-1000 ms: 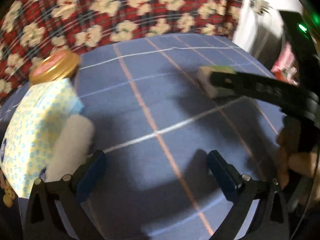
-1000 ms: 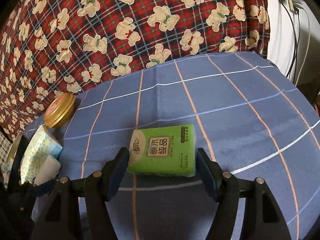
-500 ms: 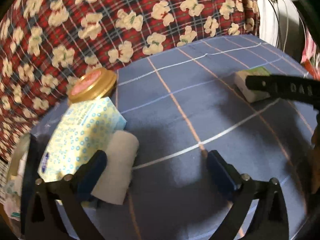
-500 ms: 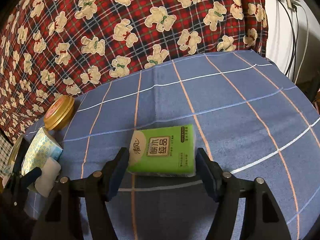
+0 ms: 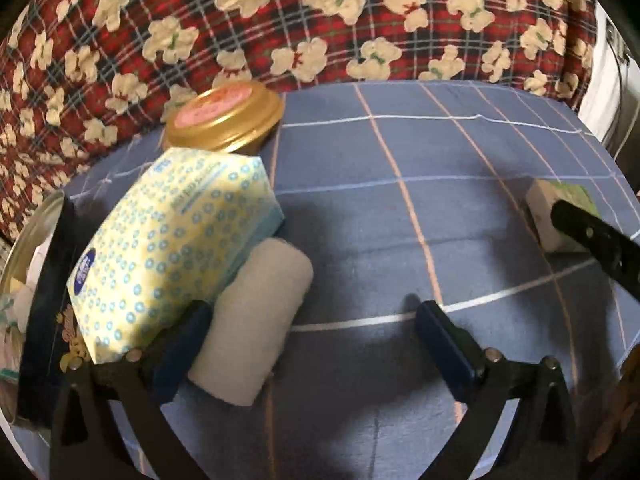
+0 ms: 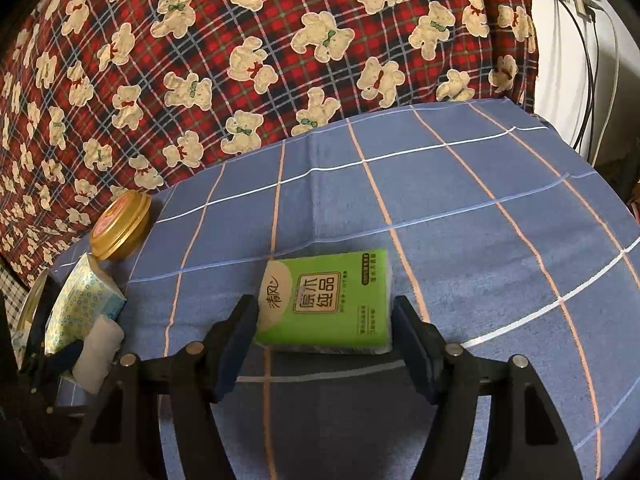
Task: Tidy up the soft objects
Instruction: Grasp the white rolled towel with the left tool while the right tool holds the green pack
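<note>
Green glossy tissue pack (image 6: pixel 326 300) – pinched in right jaws | left jaws spread beside soft white roll (image 5: pixel 256 320)

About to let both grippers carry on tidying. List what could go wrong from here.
1. The right gripper only brackets the green tissue pack; a grip this near its edge may slip.
2. The left gripper has one finger by the white roll, so closing may shove it against the yellow tissue pack.

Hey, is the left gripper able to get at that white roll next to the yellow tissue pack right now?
Probably yes. The left gripper is open, the white roll lies by its left finger, and nothing blocks it; the yellow tissue pack crowds one side.
</note>
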Motion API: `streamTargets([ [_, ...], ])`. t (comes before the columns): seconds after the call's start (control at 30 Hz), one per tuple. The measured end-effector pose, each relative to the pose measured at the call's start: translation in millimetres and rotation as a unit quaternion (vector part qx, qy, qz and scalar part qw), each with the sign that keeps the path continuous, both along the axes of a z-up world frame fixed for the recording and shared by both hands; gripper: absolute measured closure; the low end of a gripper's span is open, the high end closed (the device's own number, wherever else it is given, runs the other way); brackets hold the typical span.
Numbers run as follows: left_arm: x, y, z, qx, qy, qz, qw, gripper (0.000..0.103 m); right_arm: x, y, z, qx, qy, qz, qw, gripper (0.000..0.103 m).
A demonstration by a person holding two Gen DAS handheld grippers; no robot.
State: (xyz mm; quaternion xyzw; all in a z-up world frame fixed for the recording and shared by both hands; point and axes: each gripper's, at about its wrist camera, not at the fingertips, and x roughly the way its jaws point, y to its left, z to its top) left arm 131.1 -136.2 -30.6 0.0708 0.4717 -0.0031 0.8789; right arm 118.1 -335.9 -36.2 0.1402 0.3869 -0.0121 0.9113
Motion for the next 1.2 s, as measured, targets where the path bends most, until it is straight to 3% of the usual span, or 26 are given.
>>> streamTargets([
  [0.17, -2, -5, 0, -0.001, 0.008, -0.020, 0.9998, 0.000, -1, 1, 1, 0.001, -0.001, -0.001, 1.000, 0.033],
  [0.3, -4, -5, 1, -0.033, 0.032, -0.065, 0.9968, 0.001, -2, 2, 2, -0.001, -0.003, -0.001, 1.000, 0.033],
  [0.4, -1, -2, -2, -0.075, 0.054, -0.084, 0.9922, 0.008, -3, 1, 3, -0.006, -0.007, -0.004, 1.000, 0.033],
  [0.53, 2, 3, 1, -0.082, 0.036, -0.098, 0.9912, 0.020, -2, -1, 2, -0.003, -0.006, -0.005, 1.000, 0.033],
  [0.63, 2, 5, 2, -0.087, 0.019, -0.109, 0.9900, 0.034, -1, -1, 2, -0.004, -0.005, -0.004, 1.000, 0.033],
  [0.7, 0, 7, 4, -0.086, 0.008, -0.114, 0.9897, 0.053, -1, -2, 2, -0.004, -0.004, -0.003, 1.000, 0.033],
  [0.73, -1, 10, 5, -0.096, 0.004, -0.119, 0.9882, 0.074, -1, -1, 2, -0.004, -0.004, -0.003, 1.000, 0.033],
  [0.8, -1, 18, 5, -0.131, 0.002, -0.138, 0.9817, 0.075, -2, -1, 3, -0.004, -0.004, -0.002, 1.000, 0.033],
  [1.07, -14, 22, 7, -0.181, -0.021, -0.155, 0.9709, 0.075, -4, 0, 8, -0.014, -0.014, -0.008, 1.000, 0.036],
  [1.2, -26, 22, 19, -0.184, -0.054, -0.163, 0.9678, 0.075, -9, -2, 18, -0.014, -0.042, -0.014, 0.999, 0.037],
])
